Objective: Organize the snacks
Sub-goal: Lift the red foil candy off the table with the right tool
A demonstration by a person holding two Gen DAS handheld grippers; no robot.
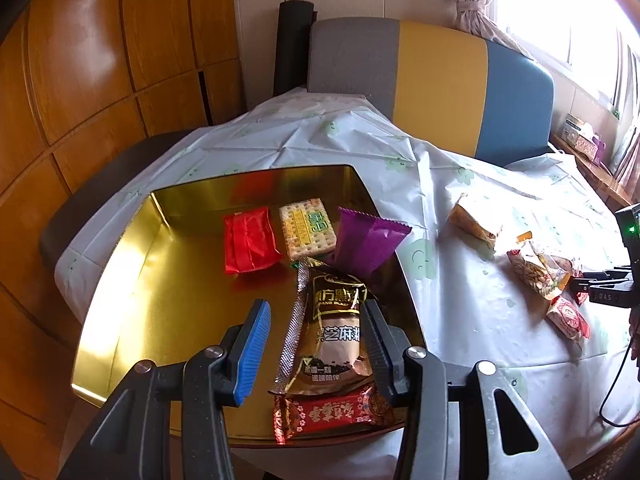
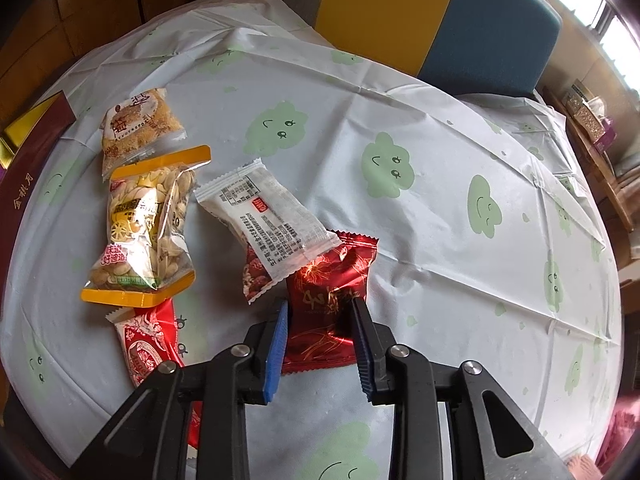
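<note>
A gold tin tray (image 1: 132, 280) holds a red packet (image 1: 250, 240), a cracker pack (image 1: 306, 228), a purple packet (image 1: 366, 242), a brown sesame sachet (image 1: 332, 332) and a red candy bar (image 1: 336, 412). My left gripper (image 1: 316, 320) is open above the tray; the sachet lies between its fingers, against the right one. My right gripper (image 2: 320, 308) has its fingers on both sides of a dark red foil packet (image 2: 328, 300) on the tablecloth. A white packet (image 2: 268, 216) overlaps it.
On the cloth lie a seed bag (image 2: 144, 228), a sesame bar pack (image 2: 140, 124) and a red-white candy (image 2: 148, 344). The tin's maroon rim (image 2: 28, 164) is at the left. A striped chair (image 1: 436, 84) stands behind the table.
</note>
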